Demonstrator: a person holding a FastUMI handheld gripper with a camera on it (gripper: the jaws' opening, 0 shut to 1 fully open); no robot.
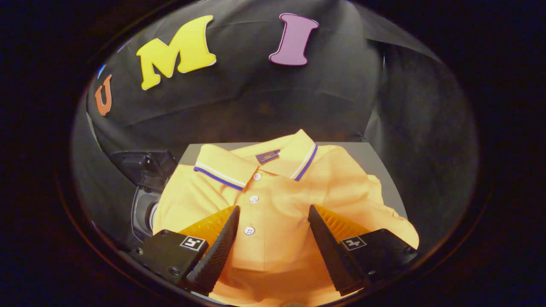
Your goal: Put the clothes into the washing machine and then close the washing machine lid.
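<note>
Early stage, nothing loaded yet as far as I can judge; the yellow polo shirt (277, 200) lies folded on the grey worktop (375, 160), collar toward the far edge, button placket running toward the gripper (273, 215); the fingers (222, 243) stand wide apart over the lower part of the shirt, one on each side of the placket, not clamped on anything; whether the tips already touch the cloth I cannot tell; the shirt covers most of the worktop, bare grey only along the far edge and at the far right corner, right sleeve bunched at the right edge; off the left edge, lower down and partly hidden by the shirt, a dark housing with a round opening, probably the washing machine (143, 209), with a dark flap (143, 164) above it that looks like the lid standing open, not sure; left to do: grab the shirt, carry it over the left edge into the opening, then shut the lid; room: open space above the shirt and toward the black cloth wall behind; the path left looks short but the flap sits close to the worktop's left far corner, could snag a trailing sleeve; the opening looks tight for the folded shirt.
</note>
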